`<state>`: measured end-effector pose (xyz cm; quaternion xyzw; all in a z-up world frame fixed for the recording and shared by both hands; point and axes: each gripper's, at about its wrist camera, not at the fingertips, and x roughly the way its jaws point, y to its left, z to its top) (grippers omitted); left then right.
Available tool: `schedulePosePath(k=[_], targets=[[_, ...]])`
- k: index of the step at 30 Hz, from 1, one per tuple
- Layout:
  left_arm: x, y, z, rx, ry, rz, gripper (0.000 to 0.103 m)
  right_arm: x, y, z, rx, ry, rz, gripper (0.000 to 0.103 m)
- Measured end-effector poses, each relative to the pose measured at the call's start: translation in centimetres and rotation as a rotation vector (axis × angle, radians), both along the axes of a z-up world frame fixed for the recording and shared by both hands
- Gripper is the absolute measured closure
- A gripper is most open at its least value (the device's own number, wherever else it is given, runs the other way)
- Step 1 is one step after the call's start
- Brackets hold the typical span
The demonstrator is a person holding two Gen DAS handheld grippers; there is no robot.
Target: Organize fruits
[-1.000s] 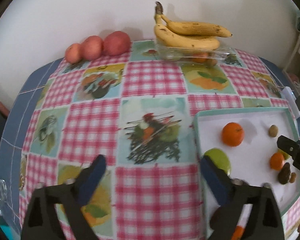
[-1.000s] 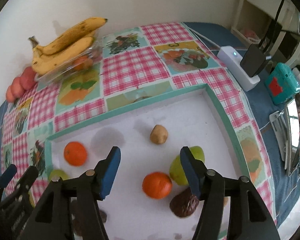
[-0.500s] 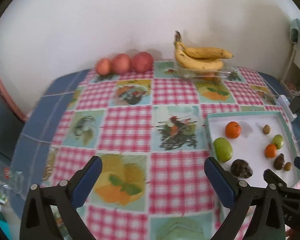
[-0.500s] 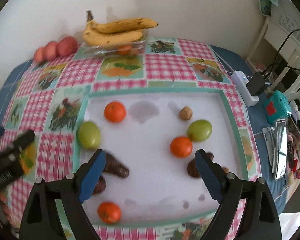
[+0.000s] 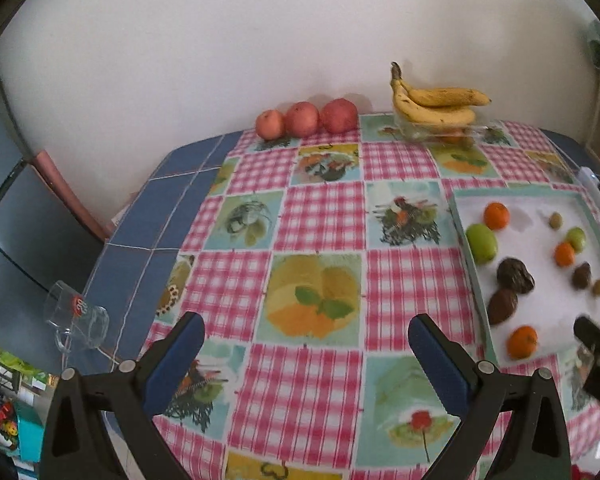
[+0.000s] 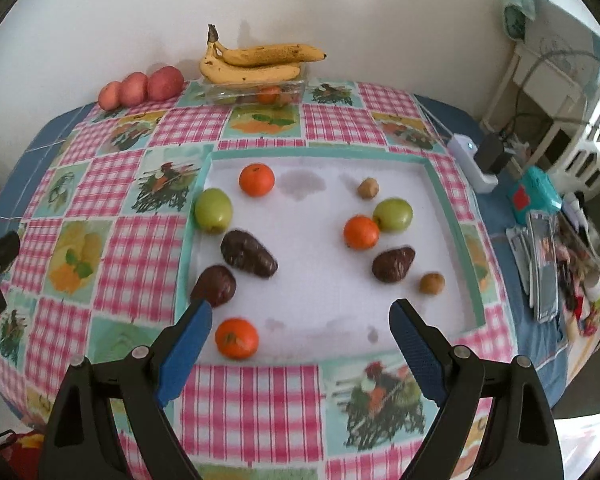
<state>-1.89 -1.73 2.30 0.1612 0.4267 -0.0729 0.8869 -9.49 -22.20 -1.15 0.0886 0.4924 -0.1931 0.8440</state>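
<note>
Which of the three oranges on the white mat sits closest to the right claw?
The orange at the mat's near edge, just inside the right claw's left finger; the other two lie farther back.

On the white, teal-rimmed tray (image 6: pixel 440 184) I see three round orange mandarins (image 6: pixel 236 338), two smooth green fruits (image 6: pixel 213 210), three dark brown wrinkled avocados (image 6: pixel 248 253) and two small tan kiwis (image 6: pixel 432 283), all lying loose and apart.
</note>
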Motion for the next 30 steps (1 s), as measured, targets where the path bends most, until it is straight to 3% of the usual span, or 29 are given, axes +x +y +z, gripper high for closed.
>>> schedulePosePath(k=[9, 14, 30], targets=[[-0.1, -0.3, -0.8, 0.007, 0.067, -0.009, 0.000, -1.3, 0.0, 0.9, 0.001, -0.041, -0.015, 0.012], [0.3, 0.4, -1.2, -0.026, 0.116, 0.016, 0.000, -1.2, 0.1, 0.7, 0.010, -0.034, 0.000, 0.012], [0.5, 0.7, -1.5, -0.053, 0.157, 0.019, 0.000, -1.0, 0.7, 0.7, -0.010, -0.022, 0.021, 0.012]])
